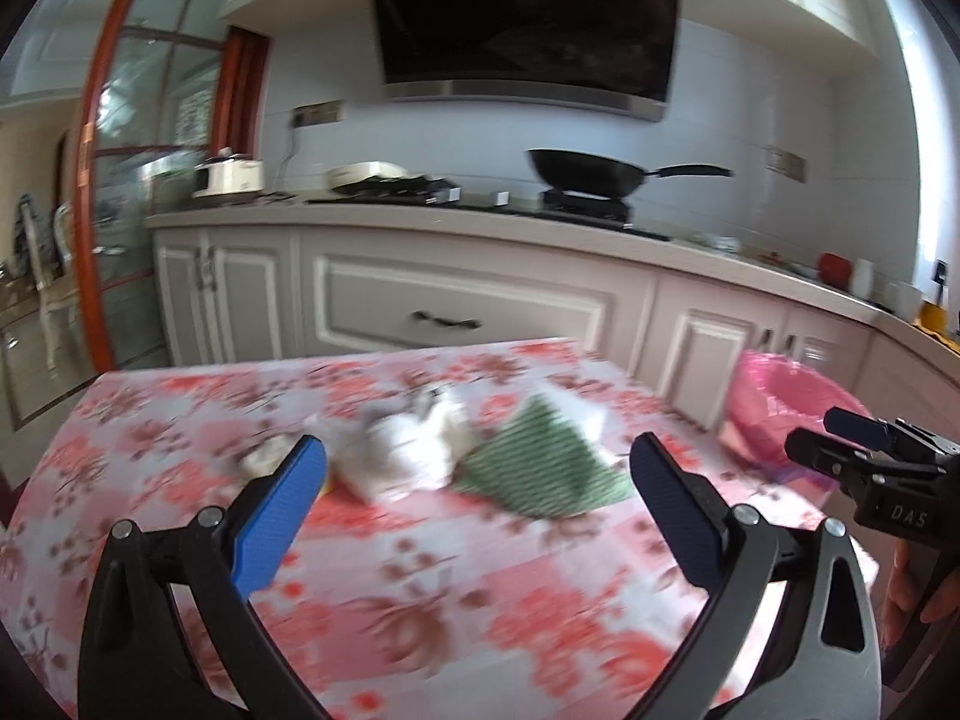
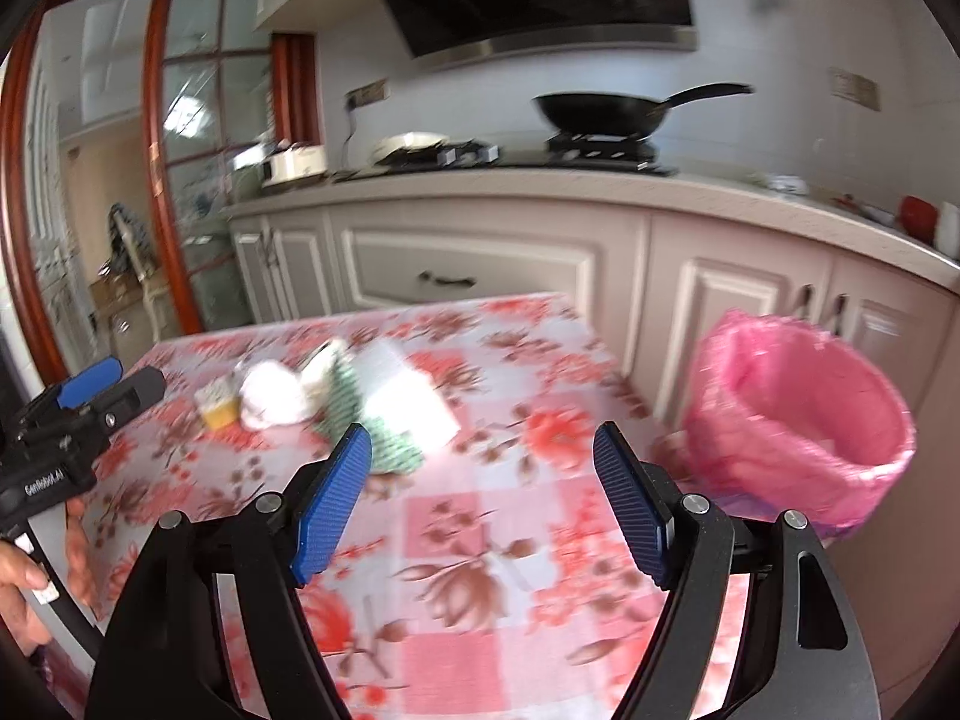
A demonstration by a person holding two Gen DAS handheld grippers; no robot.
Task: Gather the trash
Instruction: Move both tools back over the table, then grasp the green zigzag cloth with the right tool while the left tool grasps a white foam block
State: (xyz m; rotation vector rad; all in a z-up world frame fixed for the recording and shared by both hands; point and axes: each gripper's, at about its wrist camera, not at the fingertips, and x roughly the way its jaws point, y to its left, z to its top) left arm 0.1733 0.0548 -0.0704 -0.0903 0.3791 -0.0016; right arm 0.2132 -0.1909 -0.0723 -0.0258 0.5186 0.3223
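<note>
Trash lies on a table with a red-flowered cloth (image 1: 480, 570): crumpled white paper (image 1: 408, 450), a green striped wrapper (image 1: 540, 462) and a white sheet behind it (image 1: 585, 414). In the right wrist view the paper (image 2: 273, 396), the wrapper (image 2: 360, 420), the white sheet (image 2: 408, 402) and a small yellow piece (image 2: 217, 405) show. A bin with a pink bag (image 2: 798, 414) stands right of the table, also in the left wrist view (image 1: 774, 408). My left gripper (image 1: 477, 468) is open and empty, just short of the paper. My right gripper (image 2: 480, 462) is open and empty above the table.
Beige kitchen cabinets (image 1: 456, 306) run behind the table, with a black wok (image 1: 594, 171) on the stove and a rice cooker (image 1: 231, 174) on the counter. A glass door with a red frame (image 1: 96, 150) is at the left. The table's right edge is beside the bin.
</note>
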